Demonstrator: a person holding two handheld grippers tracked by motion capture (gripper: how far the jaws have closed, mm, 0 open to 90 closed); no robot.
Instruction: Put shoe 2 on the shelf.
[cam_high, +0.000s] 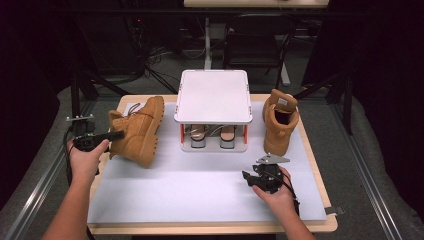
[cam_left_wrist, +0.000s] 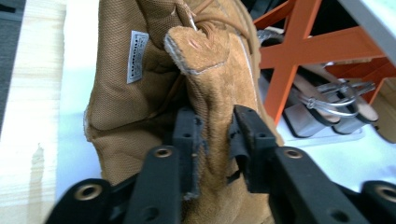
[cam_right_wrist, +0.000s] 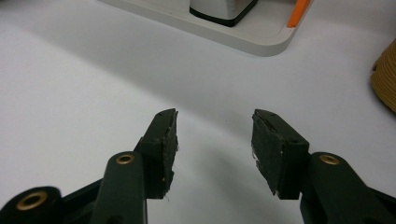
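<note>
Black pads of the left gripper (cam_left_wrist: 212, 140) clamp the tan suede heel tab of the left boot (cam_left_wrist: 187, 84), pinched flat between them; no gap shows on either side of the leather. From the high view this gripper (cam_high: 117, 135) sits at 9 o'clock on the table, its jaws pointing toward 3 o'clock into the boot's collar. That boot (cam_high: 140, 130) tilts, toe toward 12 o'clock and sole toward 3, on the grey mat (cam_high: 200, 185). Just past it, toward 3 o'clock, stands the rack (cam_high: 213, 97), white top on orange cross-braces, with a pair of sandals (cam_high: 212, 135) on its lower shelf.

Jaws of the right gripper (cam_right_wrist: 215, 144) stand apart with nothing between them, bare mat showing in the gap. This gripper (cam_high: 252, 177) rests in the hand at about 5 o'clock on the mat. Beyond it, toward 12 o'clock, the right boot (cam_high: 280, 122) stands upright beside the rack, apart from the gripper.
</note>
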